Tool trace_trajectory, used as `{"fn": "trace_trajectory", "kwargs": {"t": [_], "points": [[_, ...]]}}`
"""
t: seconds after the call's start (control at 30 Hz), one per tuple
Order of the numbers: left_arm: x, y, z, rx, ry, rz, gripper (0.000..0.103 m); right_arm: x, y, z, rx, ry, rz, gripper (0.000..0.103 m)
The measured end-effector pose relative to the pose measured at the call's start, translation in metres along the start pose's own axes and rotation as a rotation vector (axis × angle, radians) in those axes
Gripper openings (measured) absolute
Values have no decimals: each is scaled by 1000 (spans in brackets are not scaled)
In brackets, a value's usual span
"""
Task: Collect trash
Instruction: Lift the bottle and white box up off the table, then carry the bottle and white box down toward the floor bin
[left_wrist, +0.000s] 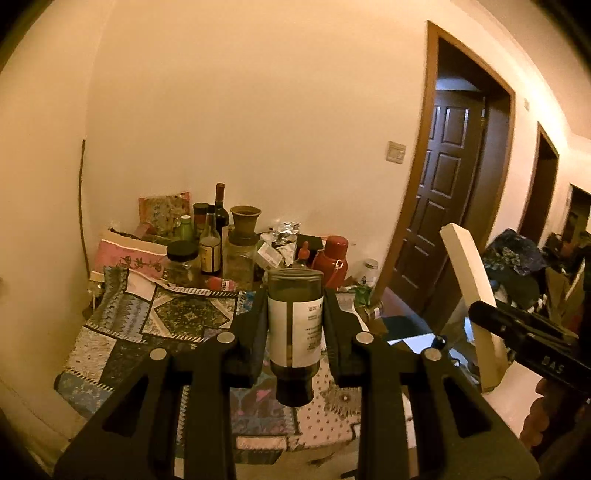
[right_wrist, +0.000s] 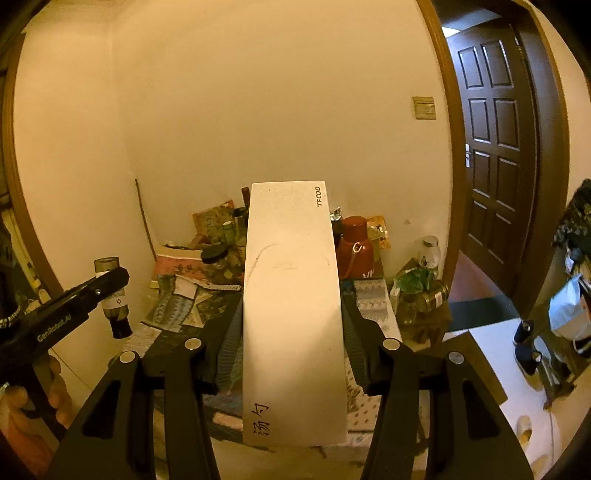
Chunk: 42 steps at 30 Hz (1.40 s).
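The dark glass bottle (left_wrist: 294, 332) sits centre-low in the left wrist view, hanging upside down: base up, capped neck pointing at the bottom of the frame, long axis near vertical w/ a slight lean. The left gripper (left_wrist: 294, 321) is clamped on its labelled body, pads on either side of the white label. Prob. glass, so stiff, breakable and smooth; the paper label gives better friction than bare glass, so mid-body on the label looks like the right hold. Can't tell if there's liquid inside; if so it'd be heavier than it looks. In the right wrist view the same bottle shows small at mid-left, again neck down. The white flat box (right_wrist: 293, 314) fills the centre of the right wrist view, long axis running from the bottom of the frame up and away, printed end at top, handwritten characters near the bottom. The right gripper (right_wrist: 293, 325) has its jaws closed on the box's two long edges, approx. mid-length. Looks like thin card: light, stiff along its length but crushable across, so a firm squeeze could buckle it. In the left view it shows at right, standing tilted. Beyond both: a table w/ patchwork cloth (left_wrist: 122, 332) lower left, crowded w/ jars and bottles, a red flask (right_wrist: 355, 247) near centre, and a dark panelled door (right_wrist: 495, 147) at right.
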<state>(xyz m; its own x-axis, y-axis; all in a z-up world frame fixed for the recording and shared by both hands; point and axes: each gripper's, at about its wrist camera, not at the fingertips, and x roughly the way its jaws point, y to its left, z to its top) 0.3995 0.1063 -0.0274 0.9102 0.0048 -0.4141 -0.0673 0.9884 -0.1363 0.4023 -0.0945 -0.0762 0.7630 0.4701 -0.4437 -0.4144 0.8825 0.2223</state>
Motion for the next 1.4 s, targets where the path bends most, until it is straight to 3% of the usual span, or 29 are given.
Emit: {"fn": "trace_trajectory", "kwargs": {"t": [0.4, 0.7, 1.0, 1.4], "points": [[-111, 46, -51, 59, 25, -67, 27, -62, 73, -60, 72, 5, -50, 48], [-149, 64, -90, 63, 102, -137, 27, -89, 100, -95, 95, 73, -100, 48], [-139, 66, -128, 25, 210, -171, 27, -82, 95, -126, 102, 201, -147, 48], [-58, 48, -222, 20, 459, -117, 27, -34, 51, -222, 161, 445, -118, 48]]}}
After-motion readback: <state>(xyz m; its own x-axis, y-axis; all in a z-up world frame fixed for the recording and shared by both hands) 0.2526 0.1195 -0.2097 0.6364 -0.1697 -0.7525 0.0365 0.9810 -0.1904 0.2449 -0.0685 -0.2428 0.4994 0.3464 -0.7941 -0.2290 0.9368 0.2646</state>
